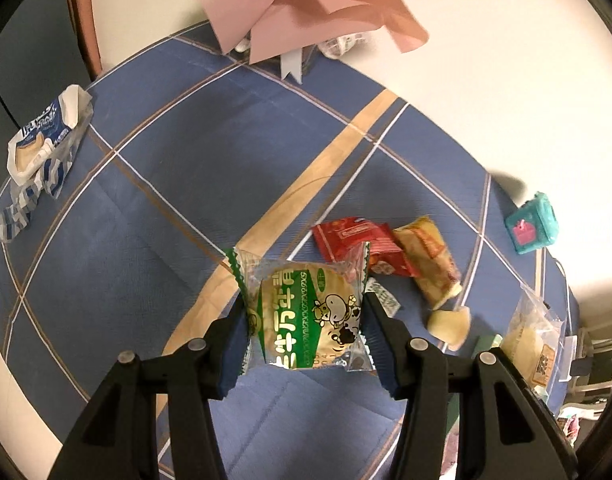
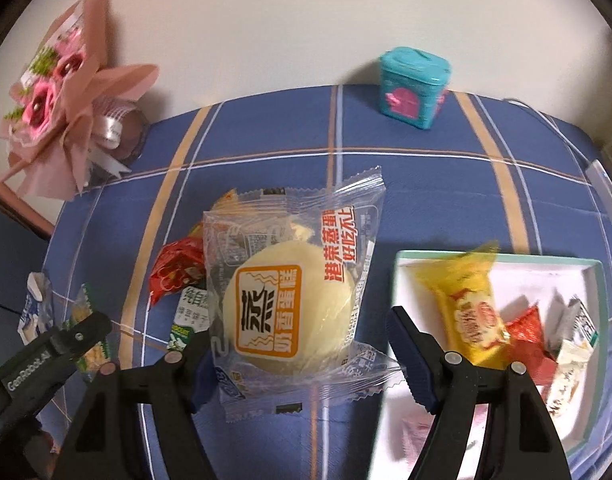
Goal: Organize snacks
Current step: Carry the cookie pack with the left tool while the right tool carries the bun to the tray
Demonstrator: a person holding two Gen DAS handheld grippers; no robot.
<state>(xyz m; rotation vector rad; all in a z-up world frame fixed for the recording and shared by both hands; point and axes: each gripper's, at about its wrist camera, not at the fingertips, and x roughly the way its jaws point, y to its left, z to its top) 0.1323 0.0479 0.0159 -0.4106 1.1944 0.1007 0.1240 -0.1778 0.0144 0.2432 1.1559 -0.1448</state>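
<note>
Left wrist view shows my left gripper (image 1: 304,320) jaws clamped on the green cake packet (image 1: 306,316), lifted above the tabletop (image 1: 166,208); next I'd carry it to the white box (image 2: 586,276), while my right gripper (image 2: 302,354) jaws pinch the steamed cake packet (image 2: 290,304).

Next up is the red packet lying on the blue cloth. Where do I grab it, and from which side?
The red packet lies flat, with a yellow packet crowding one end. Likely best: come from above, fingers across the short width at its free end, away from the yellow one.
</note>
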